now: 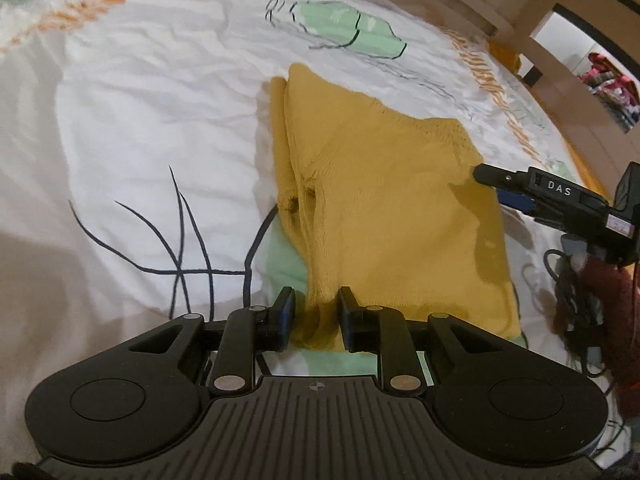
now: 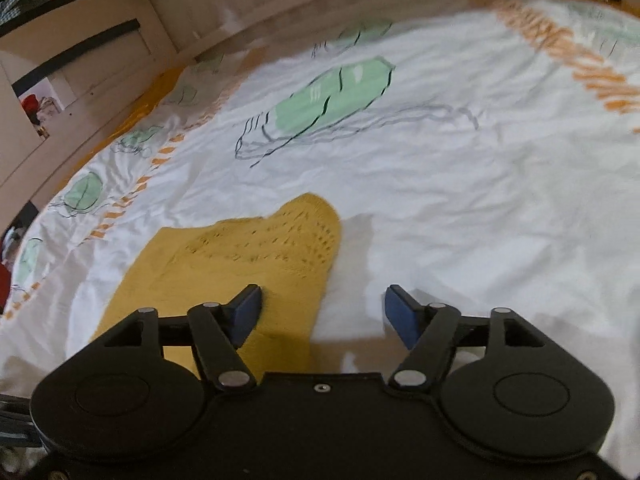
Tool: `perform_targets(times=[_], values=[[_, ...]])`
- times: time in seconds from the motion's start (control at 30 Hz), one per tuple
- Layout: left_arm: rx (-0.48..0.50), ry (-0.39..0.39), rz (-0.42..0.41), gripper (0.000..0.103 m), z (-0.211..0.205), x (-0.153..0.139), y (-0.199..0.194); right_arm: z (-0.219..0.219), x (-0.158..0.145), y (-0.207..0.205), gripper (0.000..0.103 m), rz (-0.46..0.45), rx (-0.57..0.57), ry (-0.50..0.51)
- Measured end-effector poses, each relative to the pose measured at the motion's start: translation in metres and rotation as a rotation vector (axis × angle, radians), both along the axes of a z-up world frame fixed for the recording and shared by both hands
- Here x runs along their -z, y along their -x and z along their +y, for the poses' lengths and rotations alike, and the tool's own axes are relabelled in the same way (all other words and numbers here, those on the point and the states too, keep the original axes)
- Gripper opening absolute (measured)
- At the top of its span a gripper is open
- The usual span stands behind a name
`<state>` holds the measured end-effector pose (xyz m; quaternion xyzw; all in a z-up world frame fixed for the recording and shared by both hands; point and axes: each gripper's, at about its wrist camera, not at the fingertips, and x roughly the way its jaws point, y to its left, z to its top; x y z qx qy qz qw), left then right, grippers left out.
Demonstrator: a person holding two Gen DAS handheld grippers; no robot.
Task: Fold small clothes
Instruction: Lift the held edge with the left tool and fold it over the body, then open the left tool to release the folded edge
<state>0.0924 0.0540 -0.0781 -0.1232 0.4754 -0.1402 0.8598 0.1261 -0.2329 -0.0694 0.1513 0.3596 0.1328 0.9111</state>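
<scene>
— Where's the knit?

— Lying on the sheet, already doubled over. You can see layered edges running along its left side, and it makes a rough rectangle stretching away from the near edge of the bed. I'd say it's laid flat like that so each fold has something firm under it.

— And the left gripper?

— Down at the near left corner. Its jaws stand narrow with a bunched ridge of yellow cloth between them. I can't tell whether the pads are actually pressing the cloth or just flanking it. That corner is where the layers meet, so I'd guess it's there to keep them lined up.

— The right gripper?

— Jaws wide apart, nothing pinched. It sits at the knit's right edge, near the lacy patterned corner. One finger hangs over the yellow and the other over bare sheet. From the left side, one fingertip looks to be just at that edge.

— Why straddle the edge?

— My guess is that it's either set that side down or is lining up to take it. I can't say which.

— How far along?

— At least one fold looks done. I'd expect another fold or some smoothing, and the bunched near corner could spoil a neat stack.
</scene>
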Motion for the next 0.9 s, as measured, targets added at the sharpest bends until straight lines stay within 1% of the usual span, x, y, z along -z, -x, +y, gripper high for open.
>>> perform_targets(times=[0.13, 0.23, 0.3, 0.33, 0.6, 0.67, 0.7, 0.8, 0.9], values=[[-0.012, -0.079, -0.113, 0.022, -0.004, -0.017, 0.02, -0.001, -0.006, 0.011, 0.073, -0.07, 0.018, 0.031], [-0.014, -0.133, -0.222, 0.022, -0.008, -0.034, 0.03, 0.003, -0.012, 0.013, 0.079, -0.115, 0.011, 0.049], [-0.015, -0.161, -0.28, 0.023, -0.011, -0.042, 0.029, 0.004, -0.012, 0.013, 0.079, -0.128, 0.007, 0.053], [-0.01, -0.17, -0.296, 0.023, -0.014, -0.044, 0.024, 0.005, -0.012, 0.012, 0.079, -0.128, 0.006, 0.052], [-0.01, -0.202, -0.312, 0.023, -0.027, -0.044, -0.029, 0.006, -0.014, 0.001, 0.081, -0.126, 0.024, 0.042], [-0.019, -0.203, -0.311, 0.023, -0.03, -0.04, -0.045, 0.007, -0.016, -0.004, 0.084, -0.126, 0.021, 0.048], [-0.031, -0.206, -0.301, 0.023, -0.031, -0.037, -0.053, 0.008, -0.016, -0.007, 0.085, -0.123, 0.02, 0.053], [-0.069, -0.214, -0.263, 0.023, -0.031, -0.023, -0.075, 0.012, -0.011, -0.018, 0.086, -0.095, 0.022, 0.08], [-0.1, -0.241, -0.205, 0.024, -0.028, -0.003, -0.092, 0.016, 0.004, -0.034, 0.087, -0.028, 0.041, 0.153]])
